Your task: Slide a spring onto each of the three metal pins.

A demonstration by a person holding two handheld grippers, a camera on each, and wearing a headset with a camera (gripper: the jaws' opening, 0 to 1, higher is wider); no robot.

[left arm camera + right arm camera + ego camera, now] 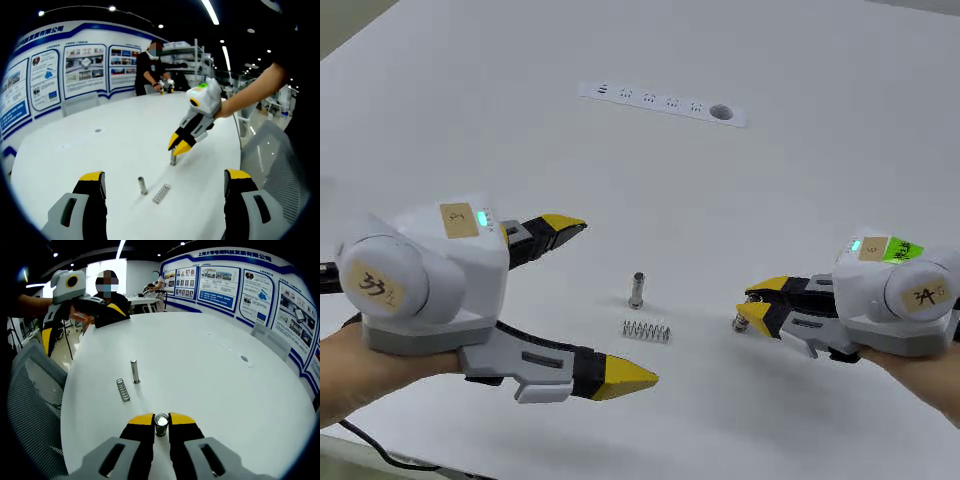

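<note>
The left gripper (617, 300) gapes empty, while the right gripper (748, 308) is clamped on a pin (161, 424). The spring (646, 330) lies flat on the table, its axis crosswise, just in front of the standing pin (637, 290) and nearer the left gripper.

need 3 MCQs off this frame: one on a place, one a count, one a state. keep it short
1. Where is the loose spring?
A. Flat on the table, beside the upright pin, apart from it
B. Slid onto the upright pin
C. Hanging off the table edge

2. How many springs lie loose on the table?
A. None
B. One
C. Three

3. How do the left tongs stand?
A. Shut on the spring
B. Shut on the upright pin
C. Wide open, empty

Answers:
1 A: a gap shows between spring and pin.
2 B: a single spring lies there.
3 C: their jaws gape with nothing held, while the right tongs are shut on a small metal part.
</note>
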